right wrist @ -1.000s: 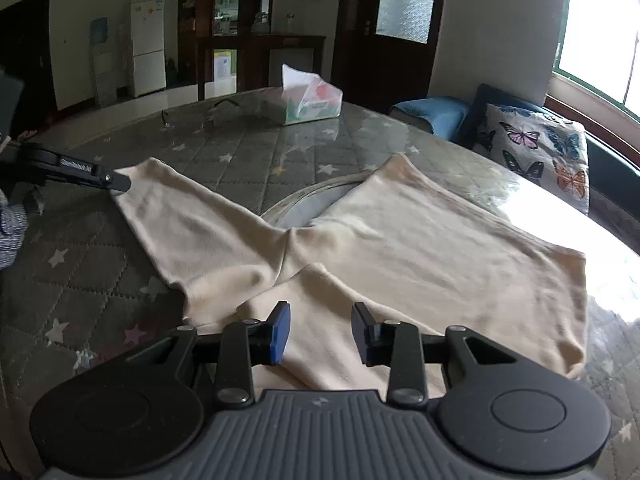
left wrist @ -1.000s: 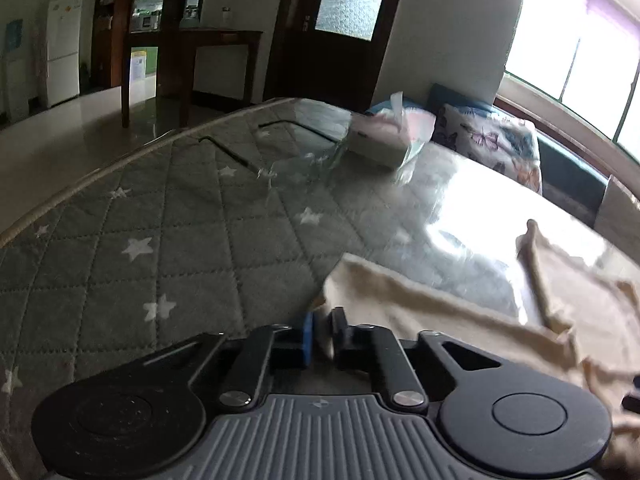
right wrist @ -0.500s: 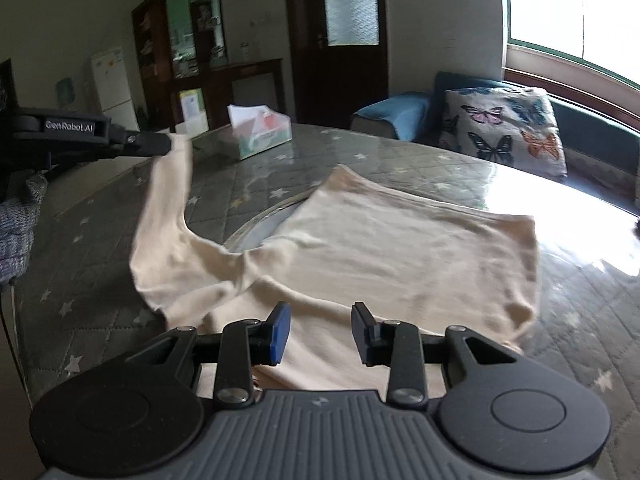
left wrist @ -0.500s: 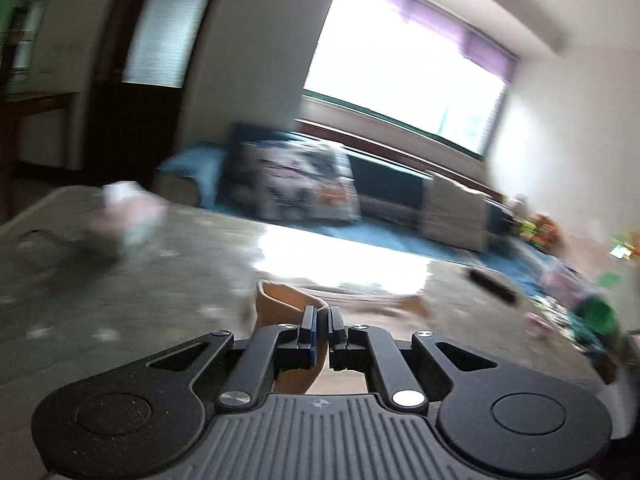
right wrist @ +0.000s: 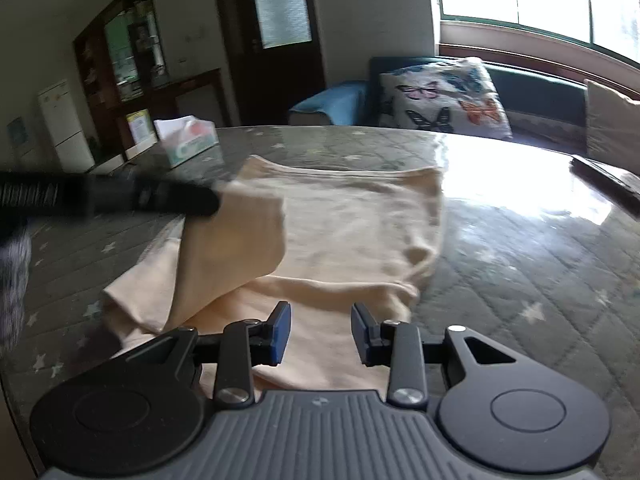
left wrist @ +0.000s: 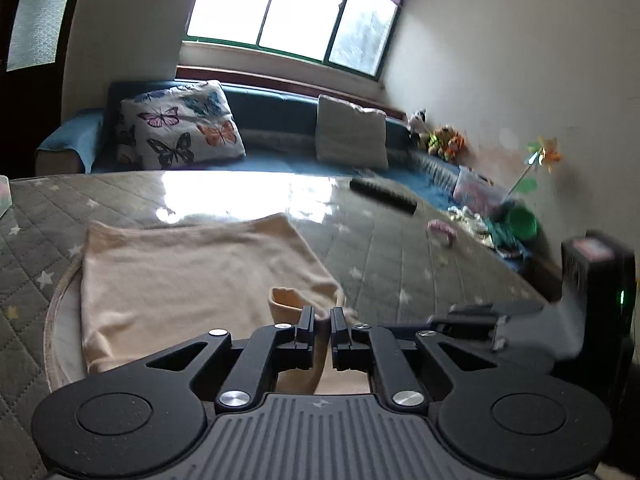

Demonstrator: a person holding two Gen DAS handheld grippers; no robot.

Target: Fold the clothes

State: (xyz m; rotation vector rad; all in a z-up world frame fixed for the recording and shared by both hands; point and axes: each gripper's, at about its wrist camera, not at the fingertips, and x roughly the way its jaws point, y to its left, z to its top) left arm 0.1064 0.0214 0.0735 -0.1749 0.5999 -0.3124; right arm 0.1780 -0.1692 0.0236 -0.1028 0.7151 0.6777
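A cream garment (left wrist: pixel 192 272) lies spread on the grey star-quilted table (left wrist: pixel 400 256). My left gripper (left wrist: pixel 322 320) is shut on the garment's sleeve cuff (left wrist: pixel 286 302) and holds it lifted over the garment body. In the right wrist view the left gripper (right wrist: pixel 120 198) comes in from the left with the sleeve (right wrist: pixel 236 248) hanging from it, folded over the garment (right wrist: pixel 360 216). My right gripper (right wrist: pixel 320 330) is open and empty, low over the garment's near edge.
A tissue box (right wrist: pixel 188 142) stands at the table's far left. A dark remote (left wrist: pixel 382 194) and a small pink thing (left wrist: pixel 442 232) lie on the far right of the table. A sofa with a butterfly pillow (left wrist: pixel 180 128) runs behind the table.
My left gripper has lifted the sleeve off the table and swung it right, across over the garment body. The right gripper stays open and has shifted slightly.
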